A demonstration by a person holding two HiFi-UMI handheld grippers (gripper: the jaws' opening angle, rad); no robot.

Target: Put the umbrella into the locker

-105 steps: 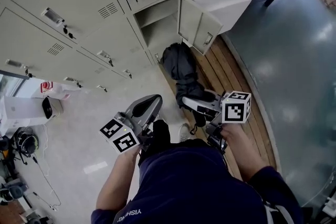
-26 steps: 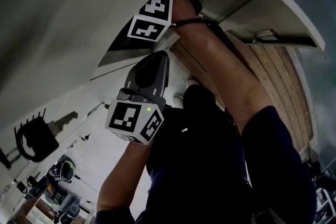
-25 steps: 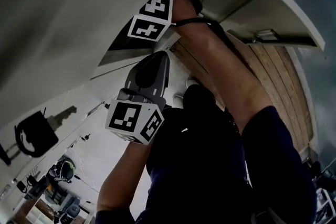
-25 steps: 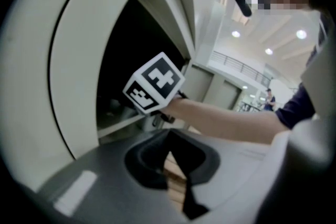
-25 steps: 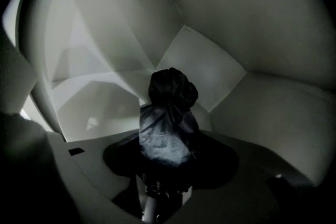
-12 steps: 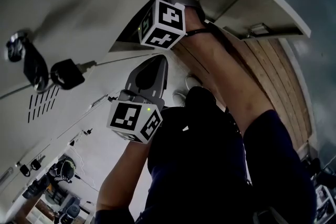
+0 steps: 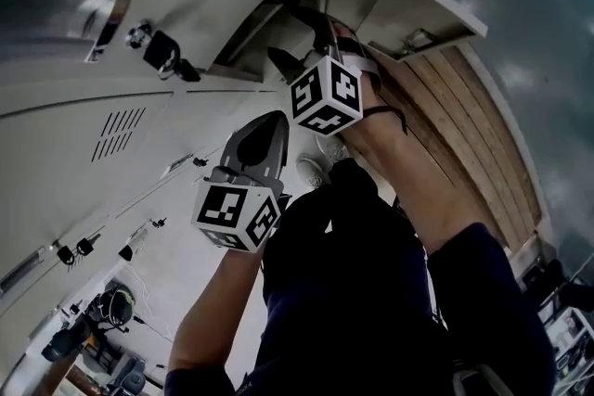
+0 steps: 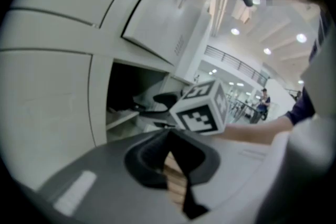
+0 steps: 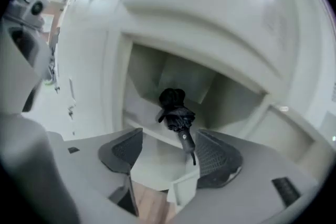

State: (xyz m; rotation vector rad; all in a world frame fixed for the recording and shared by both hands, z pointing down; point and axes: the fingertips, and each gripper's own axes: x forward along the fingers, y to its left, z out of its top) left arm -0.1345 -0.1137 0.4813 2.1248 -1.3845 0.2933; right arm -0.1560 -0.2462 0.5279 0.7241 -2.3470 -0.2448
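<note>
The black folded umbrella point(image 9: 176, 113) lies on the shelf of the open locker point(image 9: 157, 73), with its handle pointing out towards me. My right gripper point(image 9: 170, 153) sits just outside the opening. Its jaws have just been opening and stand wide. The handle's tip reaches between them, but neither pad touches it. In the head view the right gripper point(image 7: 295, 37) points into the locker point(image 7: 278, 0). My left gripper point(image 7: 269, 127) hangs lower and nearer to me, shut and holding nothing. In the left gripper view the left gripper point(image 8: 169, 157) points at the right gripper's marker cube point(image 8: 202, 110).
The locker's door point(image 7: 408, 9) stands open to the right of the opening. A key with a dark fob point(image 7: 165, 53) hangs from the locker door above. A strip of wooden floor point(image 7: 464, 125) runs along the right. More shut lockers point(image 7: 111, 134) fill the left.
The right gripper has drawn back out of the locker towards me, leaving the umbrella on the shelf. The left gripper has risen a little. The head view has swung towards the upper lockers.
</note>
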